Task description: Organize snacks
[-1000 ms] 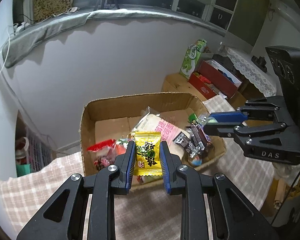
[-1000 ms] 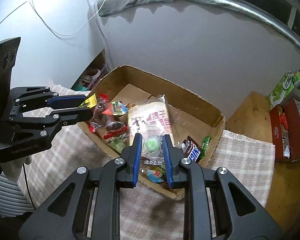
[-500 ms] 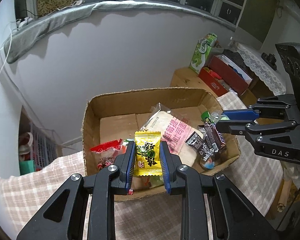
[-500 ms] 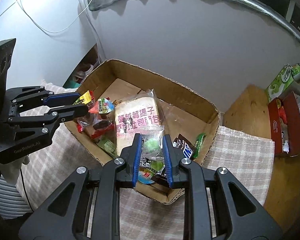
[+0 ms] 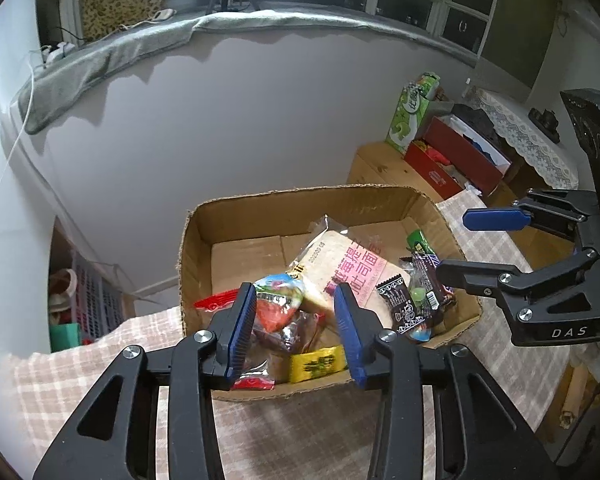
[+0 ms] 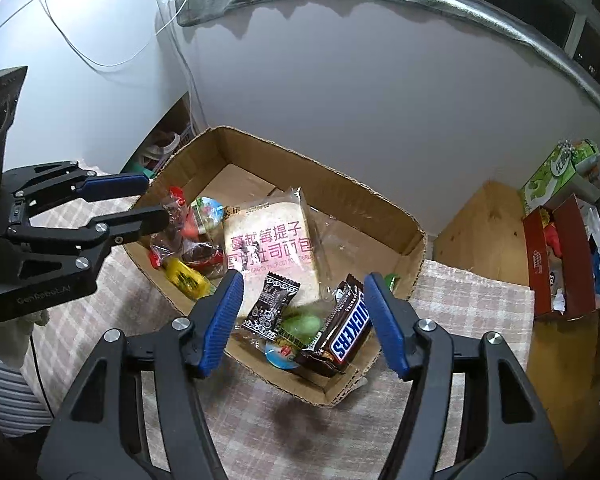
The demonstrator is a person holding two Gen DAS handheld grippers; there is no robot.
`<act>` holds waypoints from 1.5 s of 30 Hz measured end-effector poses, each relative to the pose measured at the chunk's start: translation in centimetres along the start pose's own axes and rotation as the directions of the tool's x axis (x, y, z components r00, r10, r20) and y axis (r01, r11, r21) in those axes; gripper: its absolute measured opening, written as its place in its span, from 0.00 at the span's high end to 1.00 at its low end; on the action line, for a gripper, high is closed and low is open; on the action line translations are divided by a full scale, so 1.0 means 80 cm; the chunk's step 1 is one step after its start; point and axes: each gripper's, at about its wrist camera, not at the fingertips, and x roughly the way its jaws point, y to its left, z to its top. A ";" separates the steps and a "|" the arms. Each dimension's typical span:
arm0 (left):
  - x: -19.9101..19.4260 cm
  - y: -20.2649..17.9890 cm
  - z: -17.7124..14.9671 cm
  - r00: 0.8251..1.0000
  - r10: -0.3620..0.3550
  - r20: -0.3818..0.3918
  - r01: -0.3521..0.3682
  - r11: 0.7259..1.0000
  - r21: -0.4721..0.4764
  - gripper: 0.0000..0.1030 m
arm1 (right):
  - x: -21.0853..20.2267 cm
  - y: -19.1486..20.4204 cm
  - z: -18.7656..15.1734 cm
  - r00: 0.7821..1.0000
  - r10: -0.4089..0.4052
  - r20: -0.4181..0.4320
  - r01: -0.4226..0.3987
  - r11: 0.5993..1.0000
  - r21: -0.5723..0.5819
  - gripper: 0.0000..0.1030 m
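Both grippers hang over the cardboard box [image 5: 260,204], mid-drop: left gripper [image 5: 296,330] and right gripper [image 6: 302,320] are opening, nothing pinched. Next likely calls for fetching more snacks.

Assorted wrapped snacks [image 6: 276,264] heaped in the open cardboard box [image 6: 332,188] on checked cloth.

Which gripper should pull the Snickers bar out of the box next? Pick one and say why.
Right. The right gripper, jaws opening, hangs directly over the Snickers bar at its end of the cardboard box. The left gripper sits above the yellow packet at the other end.
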 end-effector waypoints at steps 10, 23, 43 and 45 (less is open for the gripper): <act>-0.032 0.003 -0.004 0.999 0.017 0.027 -0.016 0.999 -0.042 0.56 | -0.026 0.006 -0.007 0.999 -0.030 0.016 0.029 0.999 0.019 0.34; -0.111 -0.003 -0.034 0.994 0.045 0.097 -0.032 0.990 -0.135 0.44 | -0.103 0.027 -0.034 0.992 -0.098 0.074 0.088 0.987 0.136 0.19; -0.210 -0.036 -0.096 0.979 0.146 0.145 -0.113 0.970 -0.216 0.39 | -0.183 0.048 -0.104 0.974 -0.202 0.102 0.170 0.951 0.256 0.08; -0.214 -0.036 -0.097 0.977 0.149 0.150 -0.114 0.969 -0.221 0.39 | -0.190 0.052 -0.103 0.972 -0.206 0.113 0.172 0.952 0.254 0.08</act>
